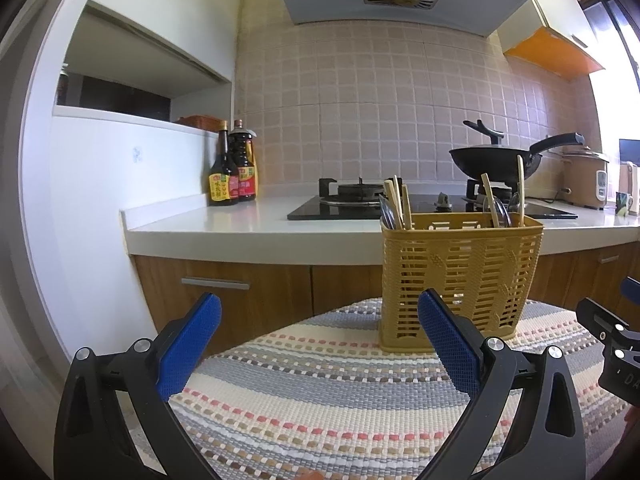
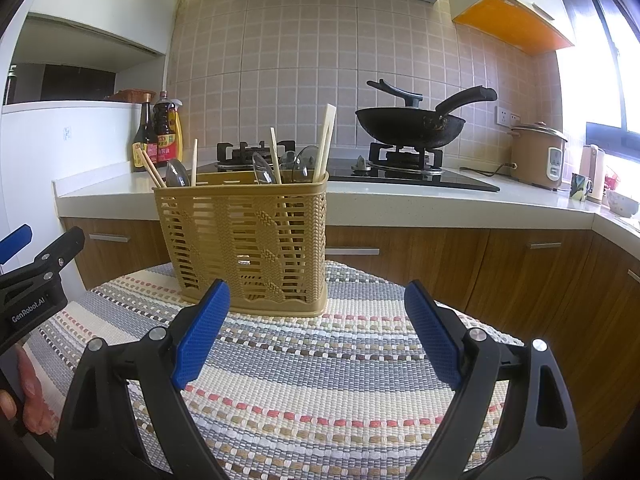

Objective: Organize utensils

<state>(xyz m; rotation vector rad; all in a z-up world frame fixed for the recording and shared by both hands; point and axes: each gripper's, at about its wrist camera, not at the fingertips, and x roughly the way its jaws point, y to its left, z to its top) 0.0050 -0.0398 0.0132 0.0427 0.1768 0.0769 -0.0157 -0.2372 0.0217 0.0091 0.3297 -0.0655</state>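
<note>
A tan plastic utensil basket [image 1: 460, 276] [image 2: 248, 240] stands upright on a striped woven mat [image 1: 320, 392] [image 2: 320, 368]. Wooden chopsticks [image 2: 325, 142] and several clear spoons [image 2: 178, 174] stick up out of it. My left gripper [image 1: 320, 328] hovers low over the mat, left of and nearer than the basket, jaws wide with nothing between the blue pads. My right gripper [image 2: 318, 316] sits just in front of the basket, also open and empty. Each gripper shows at the edge of the other's view: the right gripper [image 1: 612, 336] and the left gripper [image 2: 36, 280].
Behind the mat runs a white counter [image 2: 400, 204] with a gas hob [image 2: 400, 176], a black wok [image 2: 408, 124], two sauce bottles [image 2: 158, 136] and a rice cooker [image 2: 538, 156]. Wooden cabinets [image 2: 440, 264] stand below. A person's fingers [image 2: 30, 392] show at lower left.
</note>
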